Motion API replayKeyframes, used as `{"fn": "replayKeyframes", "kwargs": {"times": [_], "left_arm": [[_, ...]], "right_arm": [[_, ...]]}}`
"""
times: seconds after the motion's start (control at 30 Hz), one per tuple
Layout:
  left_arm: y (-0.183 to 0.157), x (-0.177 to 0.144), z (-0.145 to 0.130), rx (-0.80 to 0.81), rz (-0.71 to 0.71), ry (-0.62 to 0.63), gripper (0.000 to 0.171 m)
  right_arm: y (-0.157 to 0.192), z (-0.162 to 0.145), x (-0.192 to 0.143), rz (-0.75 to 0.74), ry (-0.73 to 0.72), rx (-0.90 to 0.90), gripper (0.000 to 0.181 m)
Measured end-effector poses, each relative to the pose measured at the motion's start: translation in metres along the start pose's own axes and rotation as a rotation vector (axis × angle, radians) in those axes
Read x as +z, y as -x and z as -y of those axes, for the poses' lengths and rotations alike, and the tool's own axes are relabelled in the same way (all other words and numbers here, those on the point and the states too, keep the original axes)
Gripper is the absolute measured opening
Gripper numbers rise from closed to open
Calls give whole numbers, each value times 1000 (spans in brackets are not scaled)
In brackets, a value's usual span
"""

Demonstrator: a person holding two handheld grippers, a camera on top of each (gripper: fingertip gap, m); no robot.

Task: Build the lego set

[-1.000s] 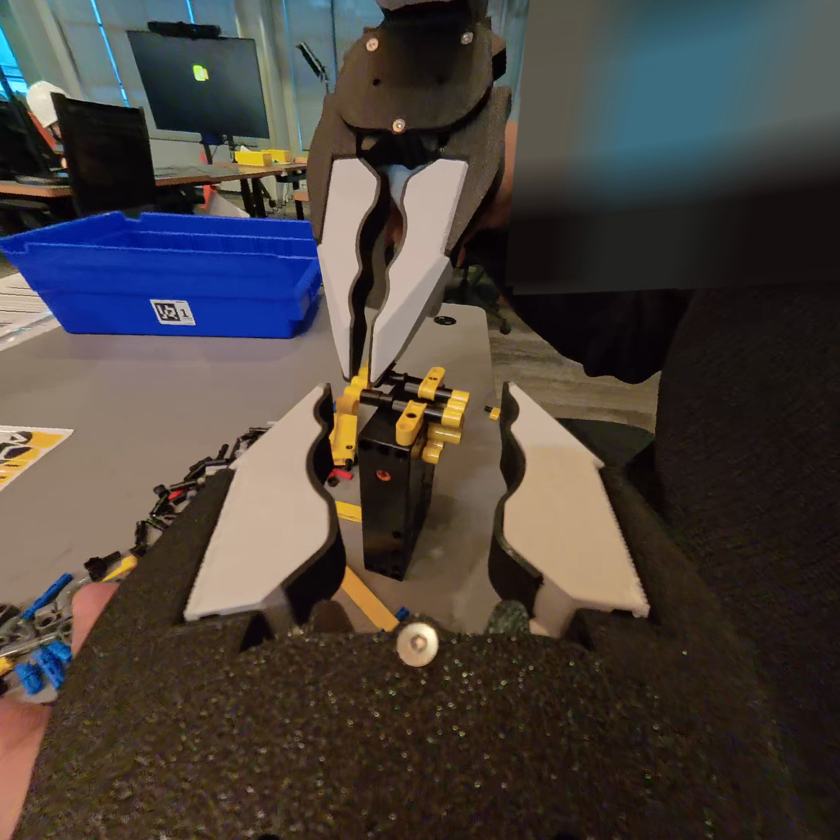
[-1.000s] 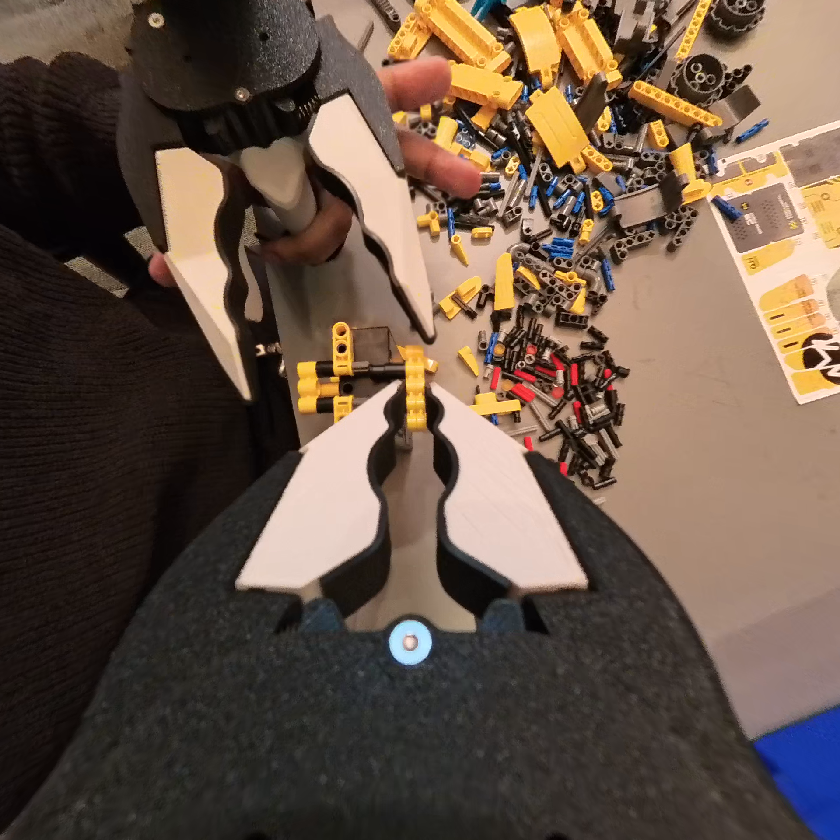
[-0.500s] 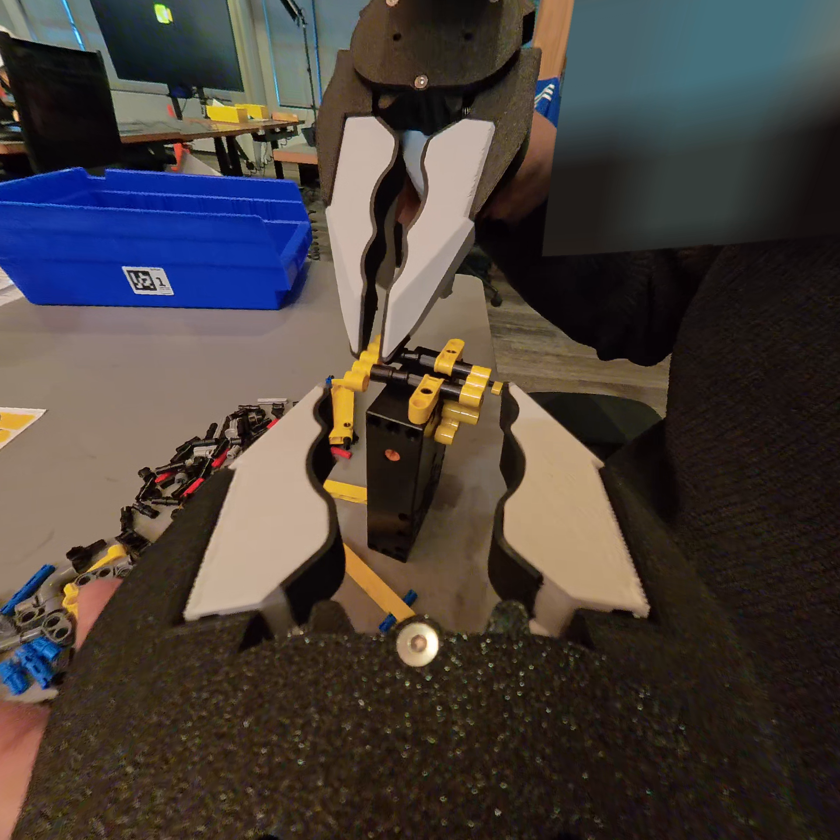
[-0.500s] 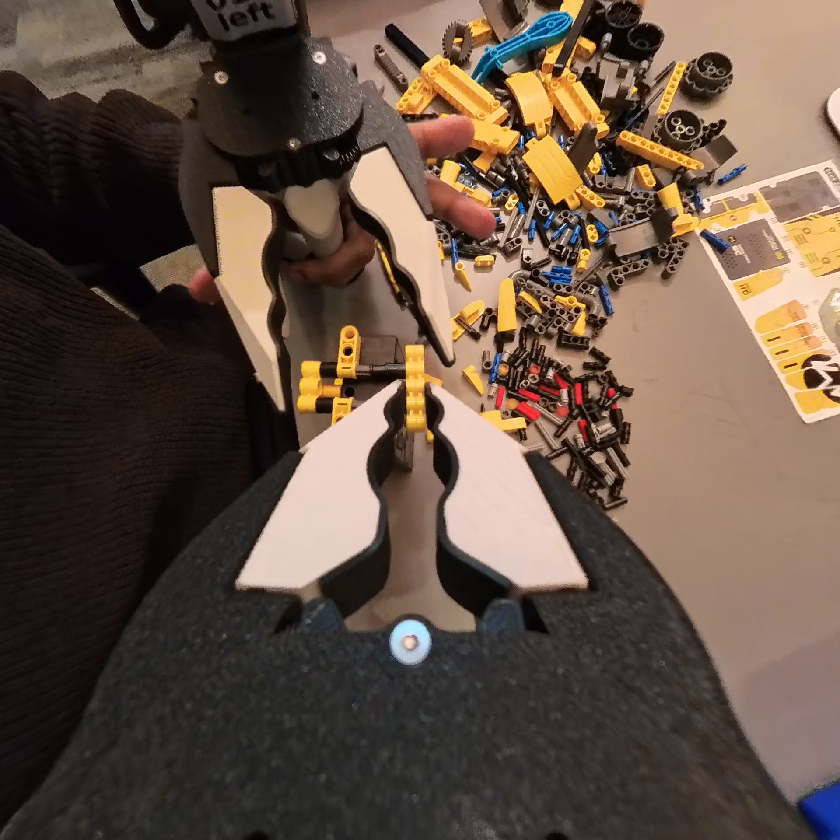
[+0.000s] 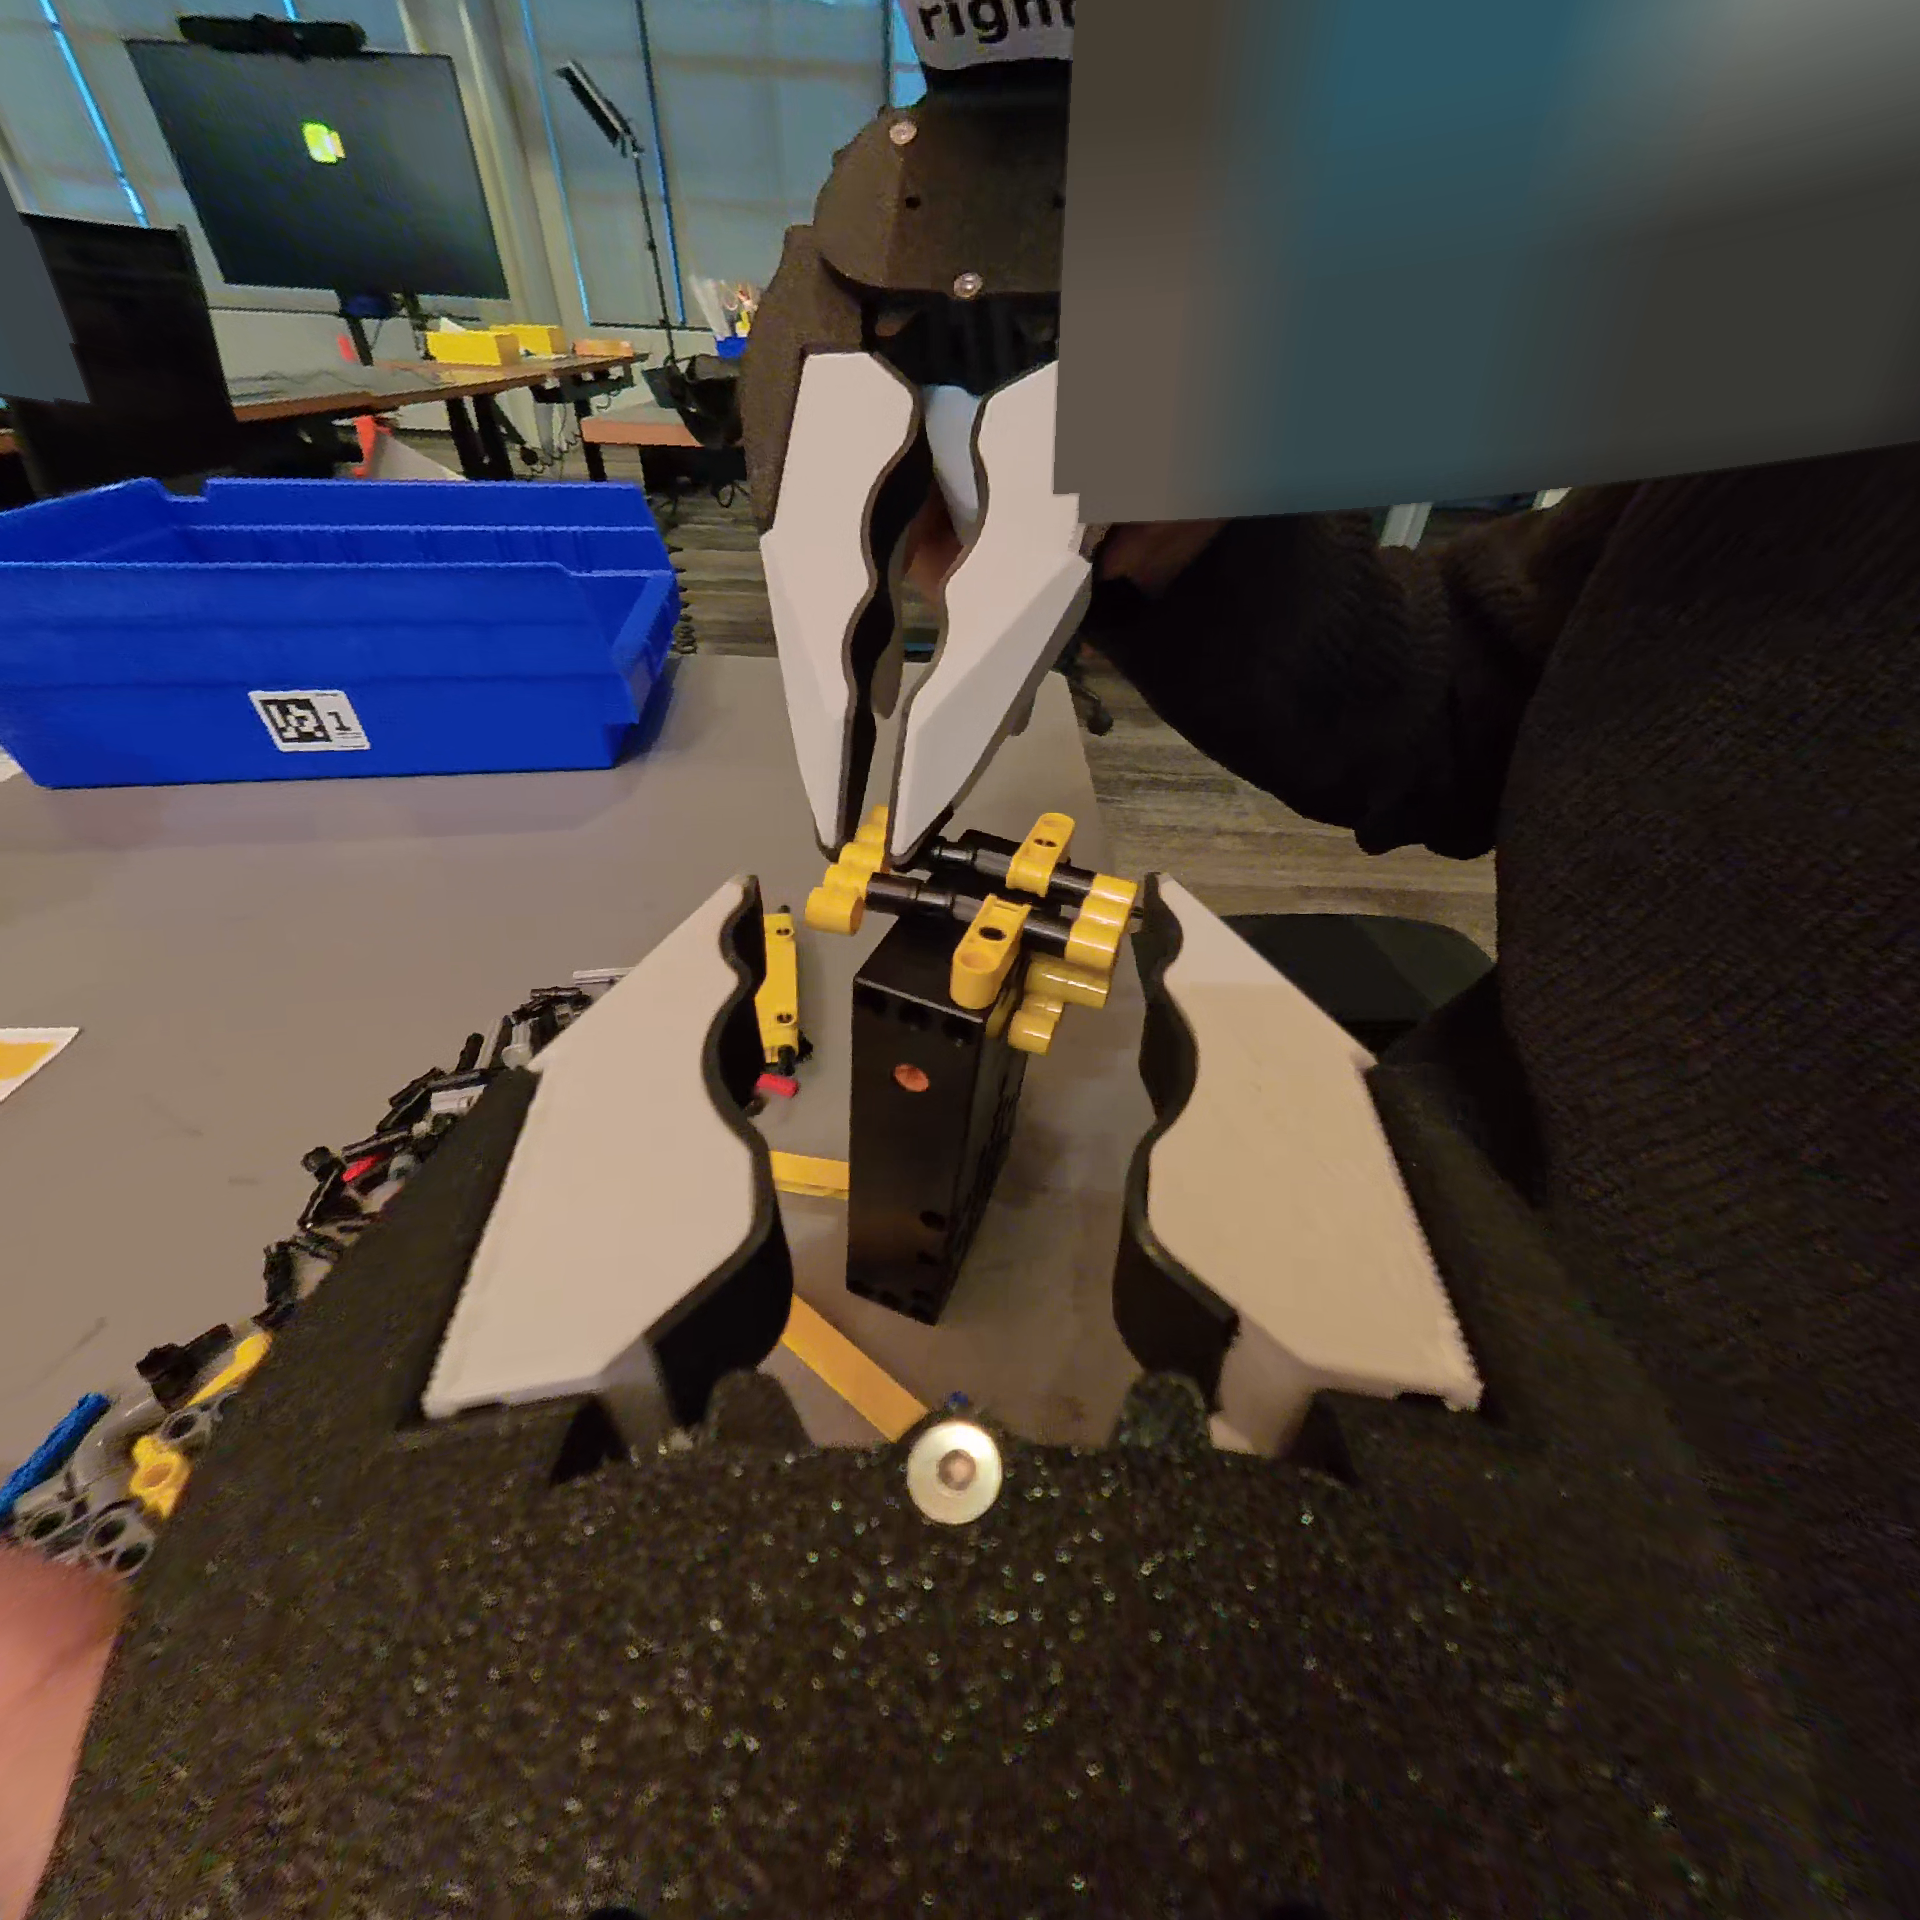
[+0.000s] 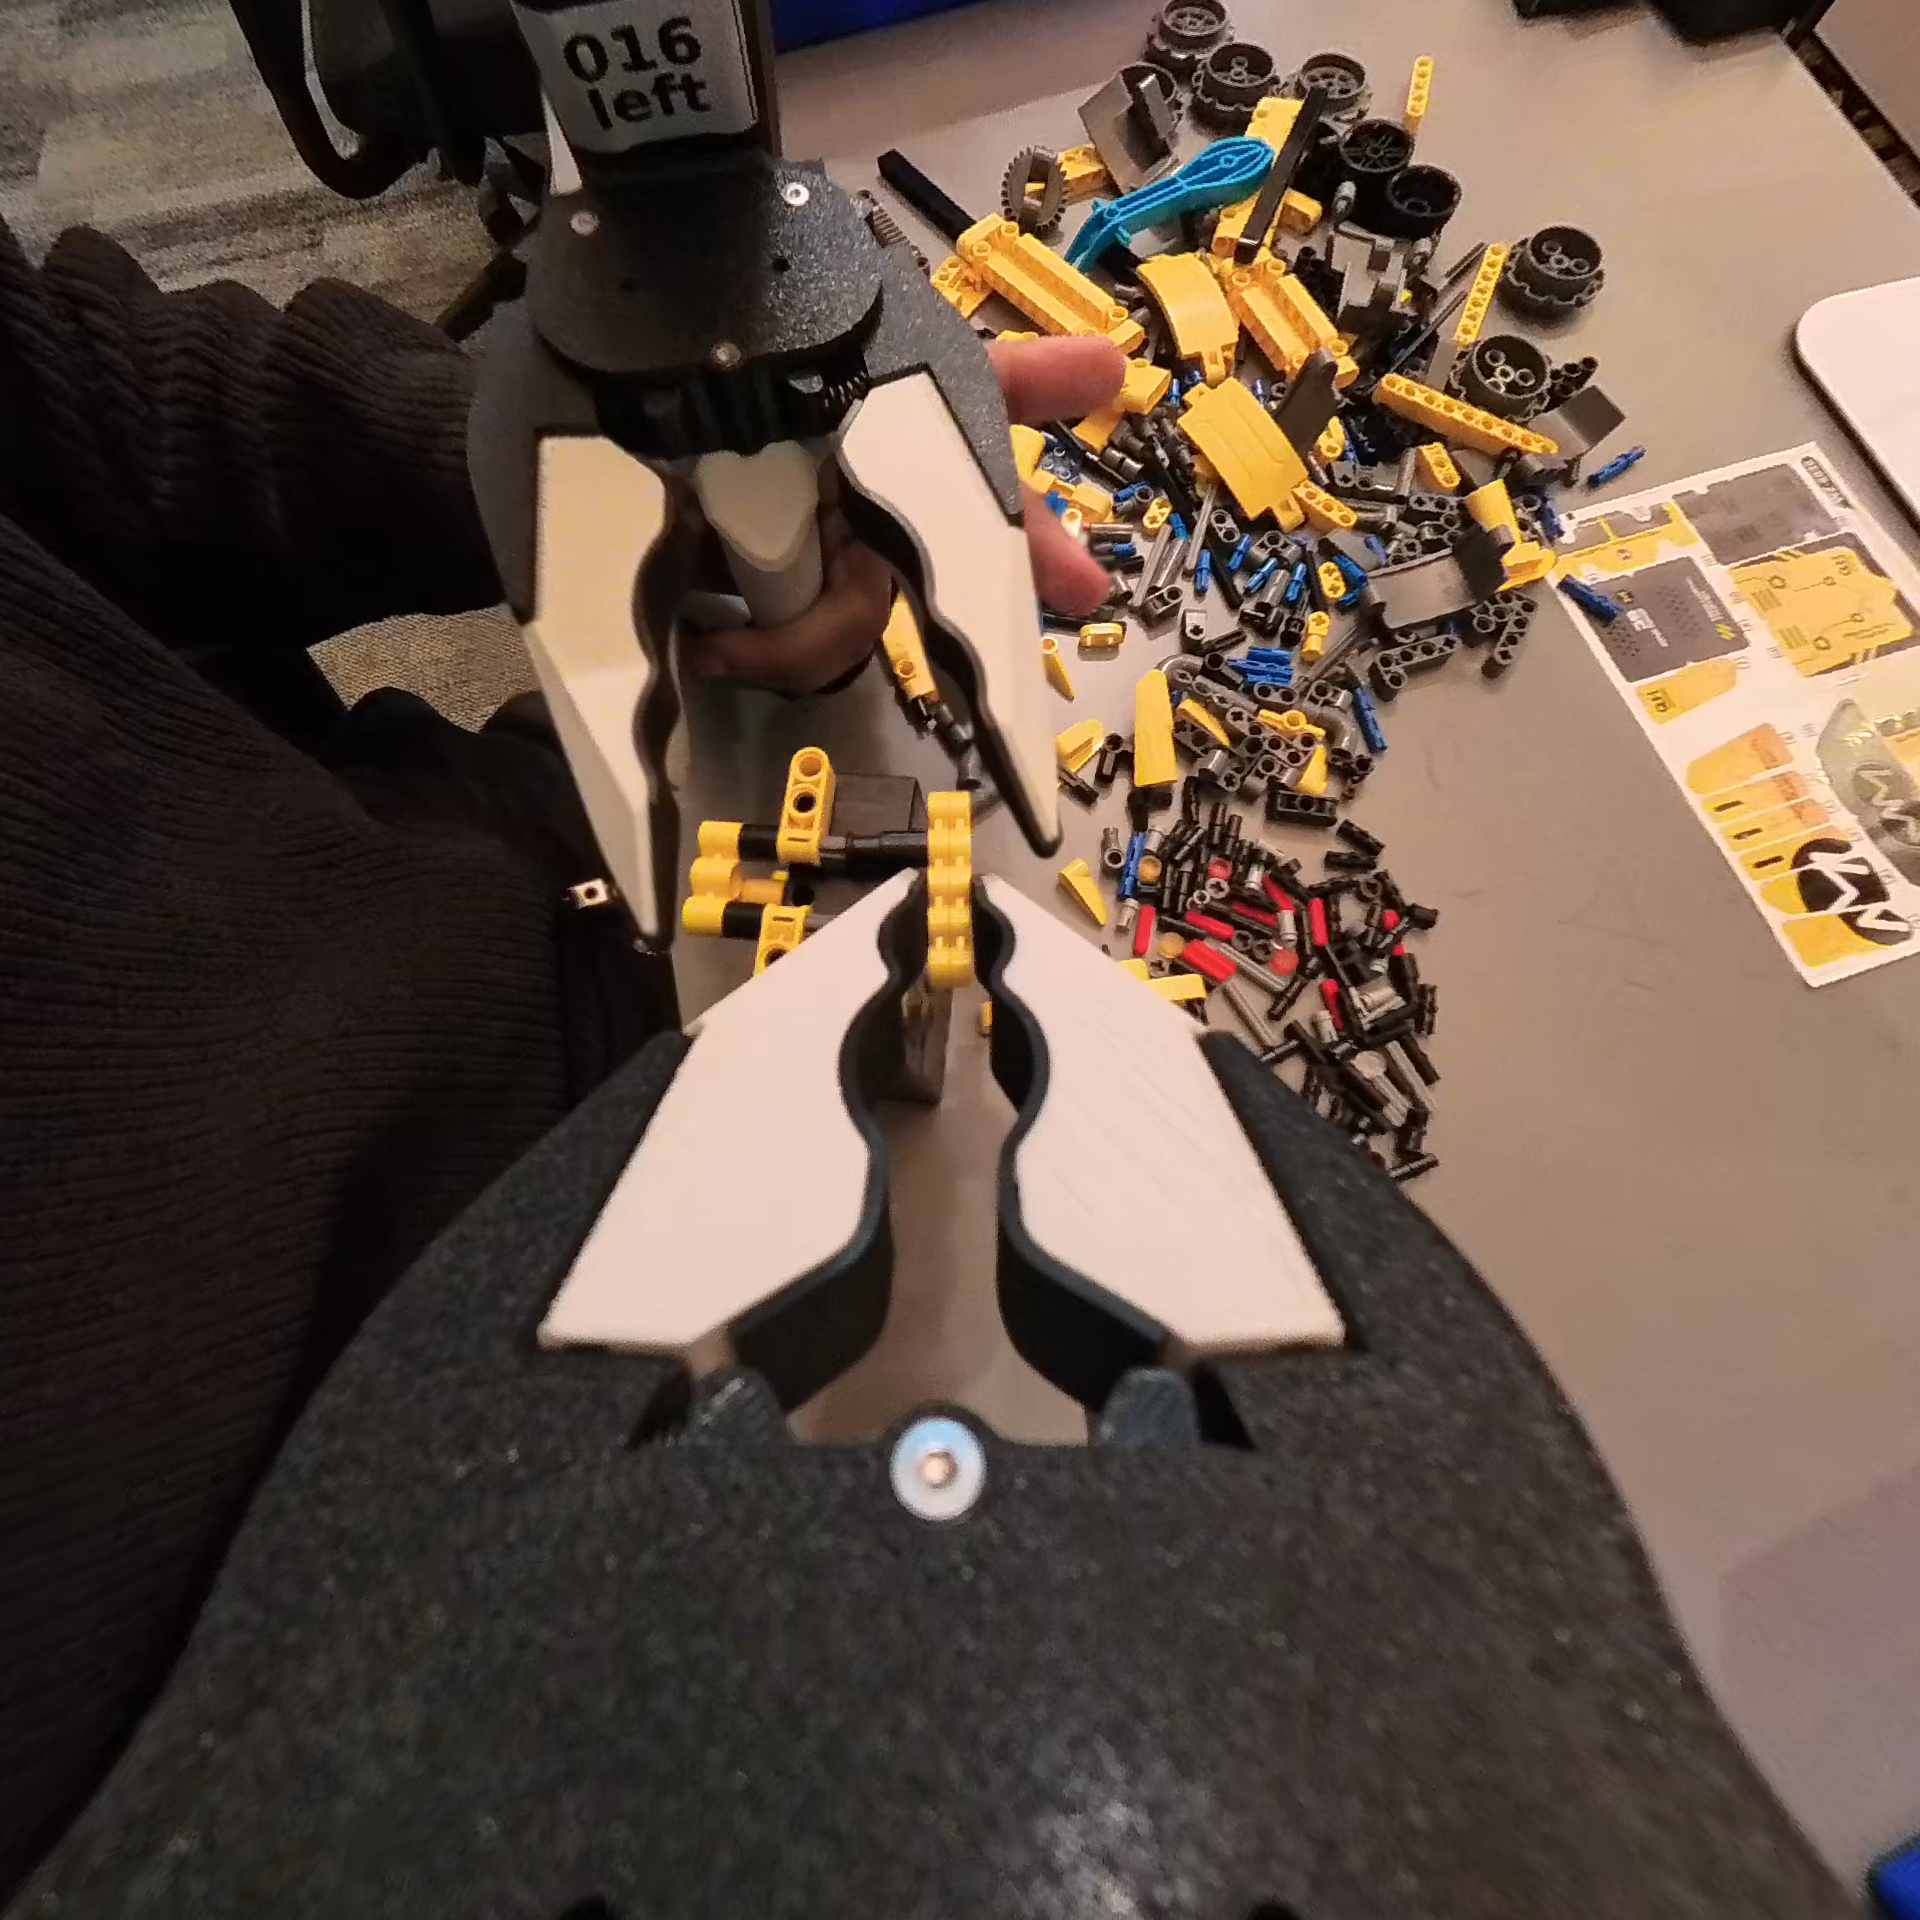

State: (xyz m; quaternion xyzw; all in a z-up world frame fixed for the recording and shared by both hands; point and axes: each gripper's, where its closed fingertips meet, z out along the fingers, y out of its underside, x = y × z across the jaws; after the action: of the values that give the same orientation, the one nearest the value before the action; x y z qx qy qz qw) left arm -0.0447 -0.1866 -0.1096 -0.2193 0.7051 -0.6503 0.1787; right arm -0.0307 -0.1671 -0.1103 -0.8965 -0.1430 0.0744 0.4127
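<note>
1. Black block (image 5: 920, 1122) with yellow connectors and black axles on top, upright on the grey bench (image 5: 260, 935) near its edge, just in front of the person's dark sleeve (image 6: 208, 935).
2. Yellow beam (image 6: 948, 883) at one end of those axles, pinched between the fingers of the right gripper (image 6: 948, 904); fingers narrow, closed on the beam and coming down from above in the left wrist view (image 5: 862, 847).
3. Left gripper (image 5: 945, 904) spread wide, one finger on each side of the block; no contact with block or connectors visible. Seen from the right wrist view (image 6: 847, 883), tips pointing down toward the assembly.
4. Flat yellow strip (image 5: 847, 1371) lying on the bench at the foot of the block, partly hidden by the left gripper's body.
5. Small black and red pins (image 6: 1288, 956) scattered just beside the assembly.
6. Bigger heap of yellow, grey and blue parts (image 6: 1247, 416) farther along, with black wheels (image 6: 1558, 270) at its far side.
7. Printed sheet (image 6: 1766, 707) in yellow and grey flat on the bench beyond the pins.
8. Blue bin (image 5: 322, 623) standing well apart at the far end, a white tag on its front wall.
9. Dark monitor (image 5: 312, 177) in the room behind.
</note>
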Motion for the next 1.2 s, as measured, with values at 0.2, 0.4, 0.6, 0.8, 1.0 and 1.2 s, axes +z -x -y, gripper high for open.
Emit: {"fn": "replayKeyframes", "kwargs": {"times": [0.2,0.4,0.6,0.8,1.0,1.2], "left_arm": [[2,1,0,8,18,1,70],[0,2,0,12,13,-3,62],[2,3,0,11,30,-7,62],[1,3,0,17,39,-8,62],[2,2,0,-4,37,-8,61],[3,2,-1,-18,37,-5,60]], "right_arm": [[-2,0,-1,-19,-3,-3,8],[-4,-1,-1,-40,-2,-11,8],[-4,0,-2,-77,4,-24,8],[-4,-1,-2,-104,19,-27,8],[-5,-1,-1,-61,-9,-38,8],[-5,-1,0,-2,-55,4,8]]}}
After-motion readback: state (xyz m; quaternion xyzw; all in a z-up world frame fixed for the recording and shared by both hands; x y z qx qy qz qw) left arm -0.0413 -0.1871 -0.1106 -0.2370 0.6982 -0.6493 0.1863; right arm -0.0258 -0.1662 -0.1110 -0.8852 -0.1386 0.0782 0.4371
